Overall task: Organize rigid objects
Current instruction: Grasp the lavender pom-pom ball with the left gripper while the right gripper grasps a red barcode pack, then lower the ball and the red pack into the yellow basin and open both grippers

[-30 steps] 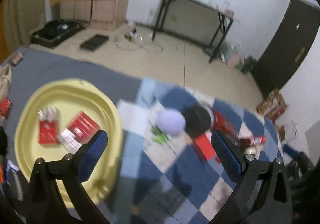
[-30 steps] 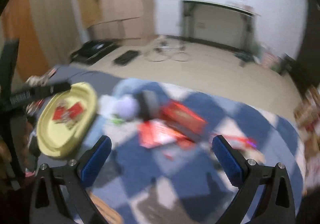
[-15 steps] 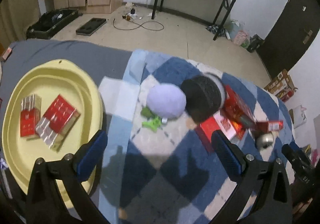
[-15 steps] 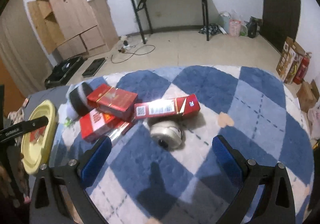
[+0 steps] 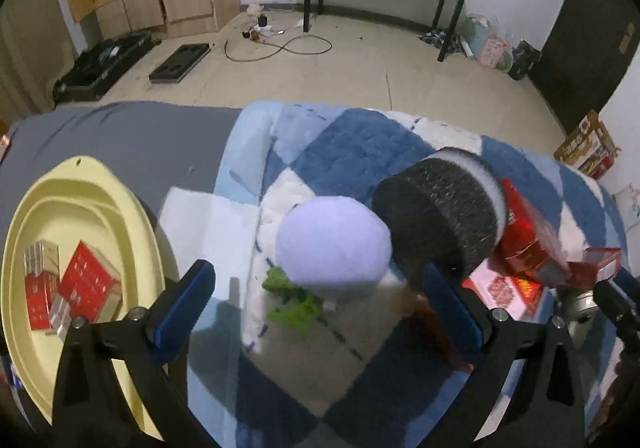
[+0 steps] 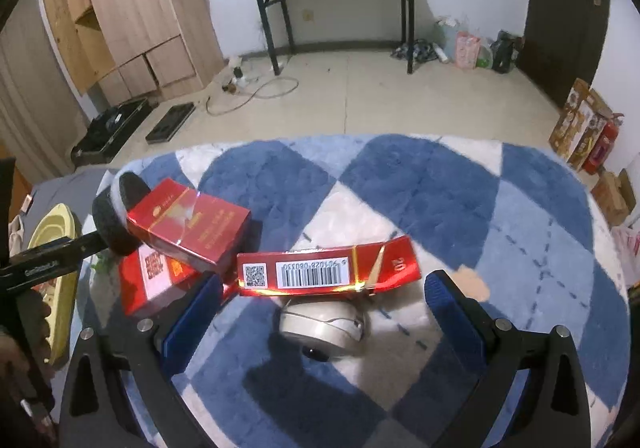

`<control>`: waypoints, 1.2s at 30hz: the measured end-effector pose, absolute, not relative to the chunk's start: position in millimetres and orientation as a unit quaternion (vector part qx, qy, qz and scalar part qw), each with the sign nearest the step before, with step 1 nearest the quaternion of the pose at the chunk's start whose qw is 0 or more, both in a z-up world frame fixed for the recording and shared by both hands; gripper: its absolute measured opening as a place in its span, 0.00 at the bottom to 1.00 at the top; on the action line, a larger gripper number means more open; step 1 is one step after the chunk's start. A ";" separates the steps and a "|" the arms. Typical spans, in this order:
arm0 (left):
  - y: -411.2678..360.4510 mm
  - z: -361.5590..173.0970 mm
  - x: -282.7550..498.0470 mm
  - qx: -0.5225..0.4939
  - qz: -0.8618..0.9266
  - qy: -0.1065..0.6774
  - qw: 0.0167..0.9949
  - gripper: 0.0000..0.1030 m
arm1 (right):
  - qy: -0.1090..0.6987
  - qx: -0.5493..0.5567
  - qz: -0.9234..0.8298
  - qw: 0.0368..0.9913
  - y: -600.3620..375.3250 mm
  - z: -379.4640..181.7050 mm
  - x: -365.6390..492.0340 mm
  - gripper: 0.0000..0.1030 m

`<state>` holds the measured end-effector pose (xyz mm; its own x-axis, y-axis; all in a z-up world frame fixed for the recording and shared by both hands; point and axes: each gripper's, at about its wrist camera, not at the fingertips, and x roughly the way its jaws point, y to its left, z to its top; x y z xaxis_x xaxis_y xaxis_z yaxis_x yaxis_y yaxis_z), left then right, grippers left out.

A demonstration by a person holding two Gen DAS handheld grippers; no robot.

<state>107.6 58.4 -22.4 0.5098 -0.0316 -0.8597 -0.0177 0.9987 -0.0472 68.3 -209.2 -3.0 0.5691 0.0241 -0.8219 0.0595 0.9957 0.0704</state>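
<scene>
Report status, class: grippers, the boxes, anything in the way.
Left gripper and right gripper: jaws open, empty. Two red boxes in yellow tray; barcode box on rug with others. Silver round thing directly under barcode box.

We note a blue-and-white checked rug, red cartons, a lilac ball, a pale yellow tray lower left, blue finger pads.

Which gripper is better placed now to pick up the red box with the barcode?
Right. The right gripper is open, and the red box with the barcode lies just ahead between its fingers. The left gripper faces the purple ball, with that box far off to its side.
</scene>
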 end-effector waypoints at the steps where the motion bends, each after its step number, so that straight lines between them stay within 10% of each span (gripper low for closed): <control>1: 58.2 -24.7 109.3 -0.018 -0.003 0.497 0.868 1.00 | 0.467 0.049 -0.010 0.883 -210.5 -5.6 70.3 1.00; 8: 65.7 -43.6 124.9 -0.038 -0.001 0.507 0.861 1.00 | 0.468 0.030 -0.010 0.883 -206.1 -14.8 82.2 1.00; 16: 65.4 -47.2 122.8 -0.051 -0.023 0.500 0.864 0.60 | 0.463 0.045 -0.017 0.885 -213.9 -20.8 91.0 0.94; 36: 139.9 82.9 29.0 -0.086 0.005 0.405 0.910 0.58 | 0.360 0.060 0.028 0.931 -204.1 53.8 14.2 0.90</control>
<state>29.0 139.9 82.9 0.6719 -0.0601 -0.7382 -0.0792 0.9852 -0.1523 14.2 -204.1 53.8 0.7393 0.0950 -0.6666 -0.0085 0.9912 0.1319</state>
